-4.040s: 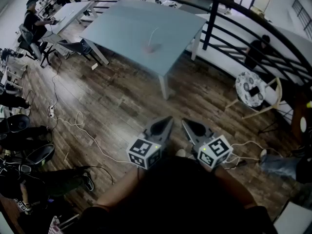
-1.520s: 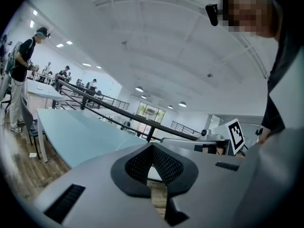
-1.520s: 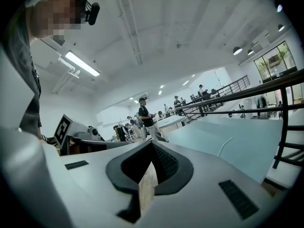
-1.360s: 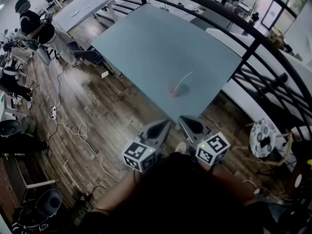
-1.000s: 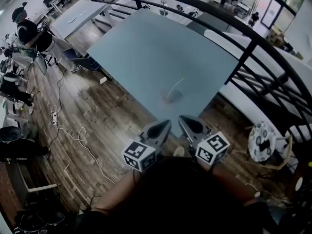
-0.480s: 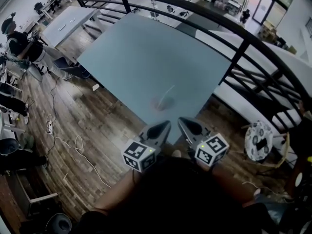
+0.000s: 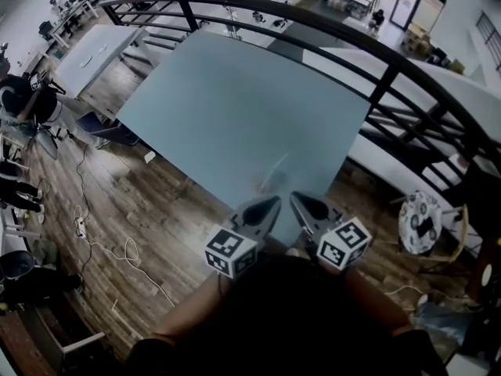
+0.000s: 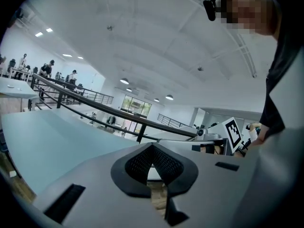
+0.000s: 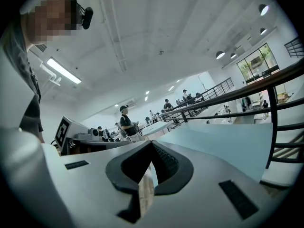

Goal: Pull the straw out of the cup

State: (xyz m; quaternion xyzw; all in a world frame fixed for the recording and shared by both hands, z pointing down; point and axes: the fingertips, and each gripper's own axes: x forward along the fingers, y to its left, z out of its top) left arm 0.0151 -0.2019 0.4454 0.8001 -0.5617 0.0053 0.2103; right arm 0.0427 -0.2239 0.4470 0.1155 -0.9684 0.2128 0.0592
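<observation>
The cup (image 7: 264,184) sits just below the centre of the head view, near the closest edge of the pale table (image 7: 211,100). The straw (image 7: 279,166) leans up and to the right out of it. Left gripper (image 7: 268,204) and right gripper (image 7: 302,203) hang just below, each with its 2 jaws pressed together on nothing. The straw is probably light and easily crushed, so a gentle pinch near its top suits it.

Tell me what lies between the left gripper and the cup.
Only bare table, seen in the head view; the left gripper and cup stand apart.
</observation>
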